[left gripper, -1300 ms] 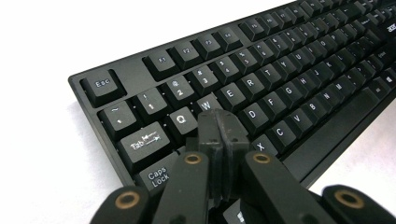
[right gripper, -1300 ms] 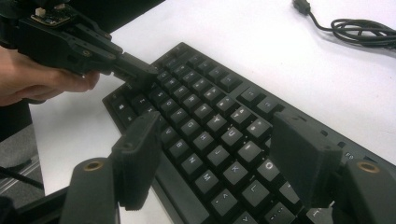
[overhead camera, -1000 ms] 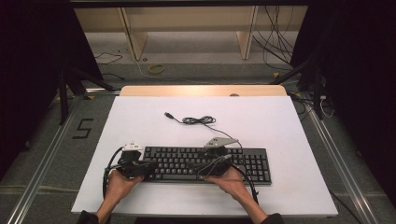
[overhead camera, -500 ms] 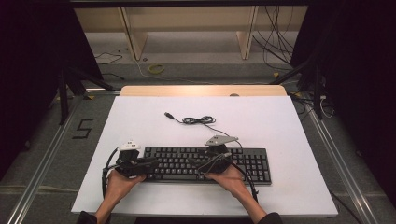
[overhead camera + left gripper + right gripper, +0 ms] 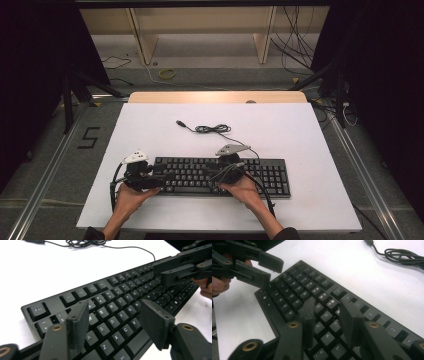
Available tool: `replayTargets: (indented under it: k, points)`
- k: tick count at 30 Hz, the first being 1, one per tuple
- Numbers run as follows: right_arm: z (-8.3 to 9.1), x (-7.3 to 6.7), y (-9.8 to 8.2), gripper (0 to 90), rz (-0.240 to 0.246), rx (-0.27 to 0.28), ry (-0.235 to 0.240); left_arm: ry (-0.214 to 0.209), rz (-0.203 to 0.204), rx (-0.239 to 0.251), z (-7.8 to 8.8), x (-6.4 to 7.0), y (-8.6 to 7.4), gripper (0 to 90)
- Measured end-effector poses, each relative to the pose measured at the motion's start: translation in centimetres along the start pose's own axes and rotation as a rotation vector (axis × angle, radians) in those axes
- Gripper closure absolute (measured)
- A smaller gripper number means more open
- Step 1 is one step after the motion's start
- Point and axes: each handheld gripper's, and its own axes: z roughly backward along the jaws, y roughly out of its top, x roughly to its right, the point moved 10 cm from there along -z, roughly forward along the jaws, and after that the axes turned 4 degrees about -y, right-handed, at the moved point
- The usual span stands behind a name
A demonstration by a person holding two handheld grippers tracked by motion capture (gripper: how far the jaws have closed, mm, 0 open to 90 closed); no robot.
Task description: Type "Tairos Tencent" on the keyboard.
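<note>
A black keyboard (image 5: 260,175) lies on the white table top, near its front edge. My left gripper (image 5: 167,177) hovers over the keyboard's left end, and its jaws have just been opening. In the left gripper view it (image 5: 115,315) stands open above the letter keys (image 5: 120,305), with nothing between the pads. My right gripper (image 5: 211,177) points left over the middle keys. Its jaws (image 5: 327,308) have just been closing and still leave a gap, with only keys (image 5: 307,290) beneath them. Each gripper faces the other: right (image 5: 162,273), left (image 5: 272,273).
The keyboard's thin black cable (image 5: 212,129) lies coiled behind it on the white table top (image 5: 310,130) and ends in a USB plug (image 5: 180,122). A wooden strip (image 5: 215,97) runs along the far edge. Dark stands and loose cables stand on the floor beyond.
Both hands stay in place over the keyboard. The left gripper's jaws have spread apart. The right gripper's jaws have drawn closer together.
</note>
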Motion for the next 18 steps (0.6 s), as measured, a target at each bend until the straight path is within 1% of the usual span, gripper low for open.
replayTargets:
  k: [2, 5, 8, 13, 18]
  points:
    - [-0.11, 0.08, -0.07, 73.2, 0.001, -0.006, 0.000, -0.004, 0.000, 0.004, -0.01, 0.15, 0.02, 36.6]
    - [-0.17, 0.11, -0.11, 75.3, 0.004, -0.010, 0.001, 0.004, -0.013, 0.005, -0.05, 0.13, -0.04, 34.5]
    - [-0.26, 0.10, -0.10, 79.2, 0.012, -0.009, 0.004, 0.004, -0.011, 0.009, -0.05, 0.15, -0.03, 31.6]
    - [-0.45, 0.20, -0.24, 84.5, 0.010, -0.020, 0.000, 0.000, -0.012, 0.025, 0.00, 0.37, 0.12, 30.1]
    - [-0.81, 0.29, -0.52, 87.2, 0.019, -0.038, -0.008, -0.007, 0.000, 0.036, 0.10, 0.46, 0.21, 29.7]
